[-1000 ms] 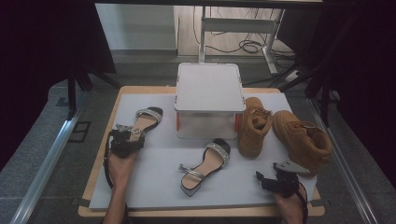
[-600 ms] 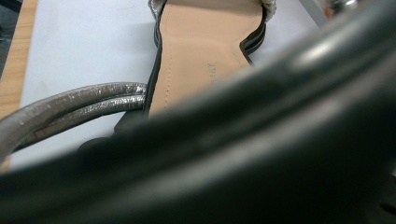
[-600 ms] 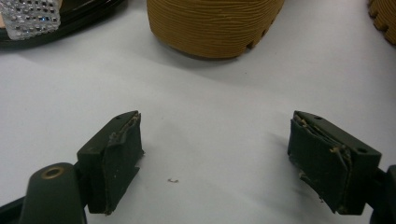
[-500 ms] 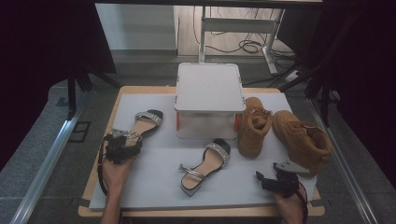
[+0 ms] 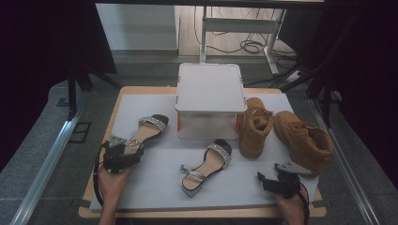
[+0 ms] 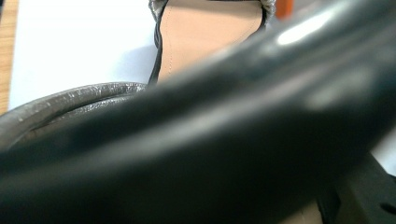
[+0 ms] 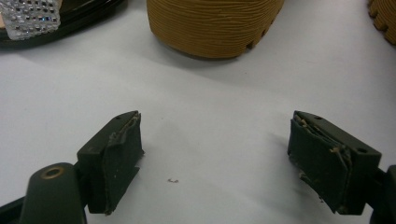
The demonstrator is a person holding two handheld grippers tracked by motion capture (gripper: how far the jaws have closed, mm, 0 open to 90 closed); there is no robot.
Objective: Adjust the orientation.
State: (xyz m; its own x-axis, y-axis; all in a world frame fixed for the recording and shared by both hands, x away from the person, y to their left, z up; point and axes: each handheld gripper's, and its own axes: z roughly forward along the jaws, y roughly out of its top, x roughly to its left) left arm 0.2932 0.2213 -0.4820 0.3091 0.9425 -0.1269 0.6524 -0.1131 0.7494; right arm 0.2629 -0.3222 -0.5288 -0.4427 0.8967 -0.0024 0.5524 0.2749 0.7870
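Dark curtains close in the work area on both sides, and a pale grey mat (image 5: 155,185) covers the wooden table (image 5: 123,91) set on a grey carpeted floor. At the far middle of the mat stands a white lidded plastic box (image 5: 210,101) with orange clasps. Just to its right are two tan lace-up boots: one (image 5: 254,126) upright beside the box, the other (image 5: 305,140) lying nearer the right edge.

Near the left side of the mat, the left gripper (image 5: 121,153) is at the heel end of a rhinestone-strap sandal (image 5: 149,129), whose toe points toward the box. In the left gripper view, the sandal's tan insole (image 6: 205,32) and dark ankle strap (image 6: 60,100) sit right against the lens, with a blurred black shape across most of the frame; whether the jaws actually pinch the sandal cannot be told.

A matching sandal (image 5: 206,166) lies free in the middle of the mat, well apart from both grippers.

Over the near right corner, the right gripper (image 7: 229,161) has its jaws spread wide with nothing between them but bare mat, the upright boot's ribbed sole (image 7: 212,25) just ahead
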